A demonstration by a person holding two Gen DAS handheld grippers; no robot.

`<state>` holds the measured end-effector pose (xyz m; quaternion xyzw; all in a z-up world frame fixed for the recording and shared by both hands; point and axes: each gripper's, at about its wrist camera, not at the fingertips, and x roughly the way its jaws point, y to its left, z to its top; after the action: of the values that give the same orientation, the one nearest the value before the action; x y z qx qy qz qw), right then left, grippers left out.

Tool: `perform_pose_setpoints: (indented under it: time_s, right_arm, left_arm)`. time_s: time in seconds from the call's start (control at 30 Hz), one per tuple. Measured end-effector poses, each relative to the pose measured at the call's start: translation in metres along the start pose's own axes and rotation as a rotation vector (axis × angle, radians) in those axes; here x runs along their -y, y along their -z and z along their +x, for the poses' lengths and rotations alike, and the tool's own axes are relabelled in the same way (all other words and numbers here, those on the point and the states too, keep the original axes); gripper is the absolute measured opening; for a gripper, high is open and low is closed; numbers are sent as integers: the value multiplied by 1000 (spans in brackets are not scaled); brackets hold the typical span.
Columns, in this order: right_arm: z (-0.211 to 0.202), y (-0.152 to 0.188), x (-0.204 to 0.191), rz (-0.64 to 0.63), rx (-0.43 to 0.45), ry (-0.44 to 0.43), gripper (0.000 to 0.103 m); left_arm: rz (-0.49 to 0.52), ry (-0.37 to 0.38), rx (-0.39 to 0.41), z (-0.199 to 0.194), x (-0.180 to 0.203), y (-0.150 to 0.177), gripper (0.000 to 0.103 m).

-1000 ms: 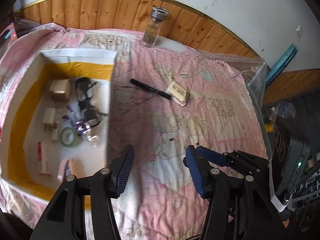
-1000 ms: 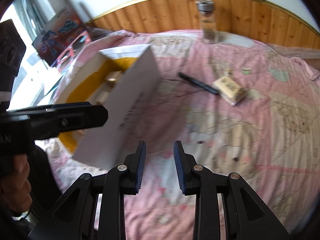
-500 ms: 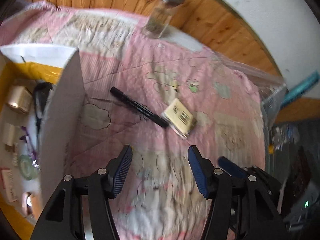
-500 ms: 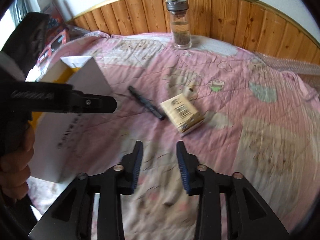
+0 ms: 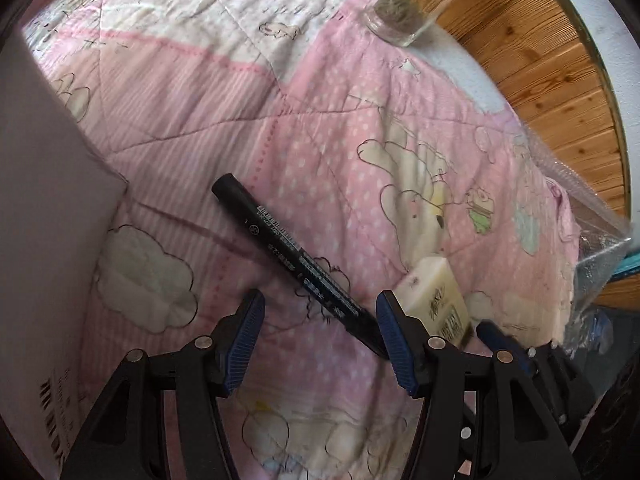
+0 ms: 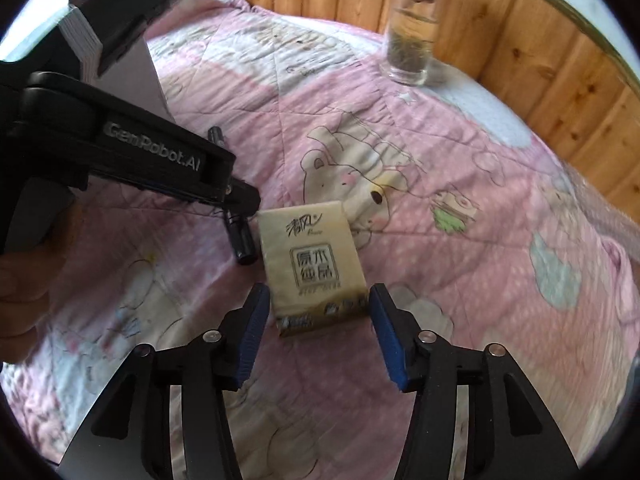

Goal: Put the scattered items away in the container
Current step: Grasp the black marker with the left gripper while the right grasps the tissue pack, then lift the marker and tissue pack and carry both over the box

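Now left gripper (image 5: 320,336) wide open over black marker (image 5: 296,268) on pink quilt (image 5: 320,140) (beside white box (image 5: 40,260)); right gripper (image 6: 316,332) open, straddling tissue pack (image 6: 312,264), untouched.

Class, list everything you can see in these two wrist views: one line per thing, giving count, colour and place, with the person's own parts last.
Marker pen: one, black, lying on the quilt, its near end by the left gripper.
Tissue pack: one, beige, on the quilt, its near end between the right gripper's fingers.
Glass jar: one, clear with a dark lid, upright at the quilt's far edge.
Box: one, white, at left.
Quilt: one, pink with cartoon prints.
Wood panelling: brown, behind the quilt.
Left gripper: black, blue pads, open.
Right gripper: same, open.
Hand: one, holding the left gripper.
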<state>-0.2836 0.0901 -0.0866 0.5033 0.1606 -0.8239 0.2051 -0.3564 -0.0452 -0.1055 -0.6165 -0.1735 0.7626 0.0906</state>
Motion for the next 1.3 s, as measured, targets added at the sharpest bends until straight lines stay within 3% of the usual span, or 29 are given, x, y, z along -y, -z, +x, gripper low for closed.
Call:
perform_pose_setpoints:
  time_s: [0.13, 0.2, 0.23, 0.27, 0.4, 0.83, 1.3]
  right_arm:
    - [21, -8, 7, 1, -12, -19, 59]
    - [27, -9, 13, 55, -3, -38, 57]
    - [27, -8, 18, 94, 11, -57, 55]
    - [26, -7, 19, 118, 21, -64, 54]
    - [14, 2, 18, 176, 35, -72, 54]
    - [-36, 38, -12, 350, 71, -91, 54]
    - [-97, 89, -66, 472, 112, -96, 54]
  left_arm:
    - [90, -51, 46, 7, 14, 0, 66]
    - [164, -100, 75, 6, 20, 4, 55]
    - [188, -113, 92, 5, 20, 7, 38]
    - [191, -108, 100, 3, 16, 8, 29]
    - [150, -46, 83, -4, -2, 8, 14]
    - [211, 20, 102, -52, -4, 57, 14]
    - [348, 25, 121, -117, 10, 143, 14]
